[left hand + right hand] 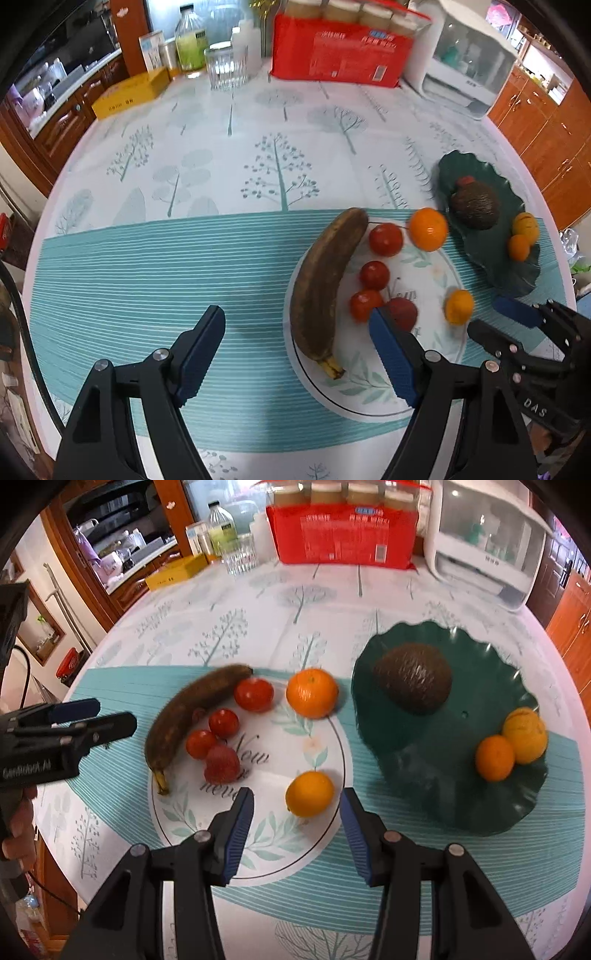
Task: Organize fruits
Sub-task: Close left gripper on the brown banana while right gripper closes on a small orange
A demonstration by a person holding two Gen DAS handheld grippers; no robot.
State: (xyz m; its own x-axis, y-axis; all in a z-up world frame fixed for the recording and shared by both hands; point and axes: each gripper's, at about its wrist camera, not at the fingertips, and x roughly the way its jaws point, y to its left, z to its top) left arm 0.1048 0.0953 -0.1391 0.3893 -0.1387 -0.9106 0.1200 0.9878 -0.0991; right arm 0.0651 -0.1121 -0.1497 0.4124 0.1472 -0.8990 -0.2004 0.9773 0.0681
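Honestly, your right gripper (297, 812) sits open, empty, around the near orange (309, 793). Clip it off-centre and it rolls away. Left gripper (297, 332) gapes wide, empty.

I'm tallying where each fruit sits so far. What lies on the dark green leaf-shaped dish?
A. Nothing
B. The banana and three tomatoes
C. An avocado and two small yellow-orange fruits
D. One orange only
C: the green dish holds the dark avocado and two small yellow-orange fruits, while the banana lies on the white plate.
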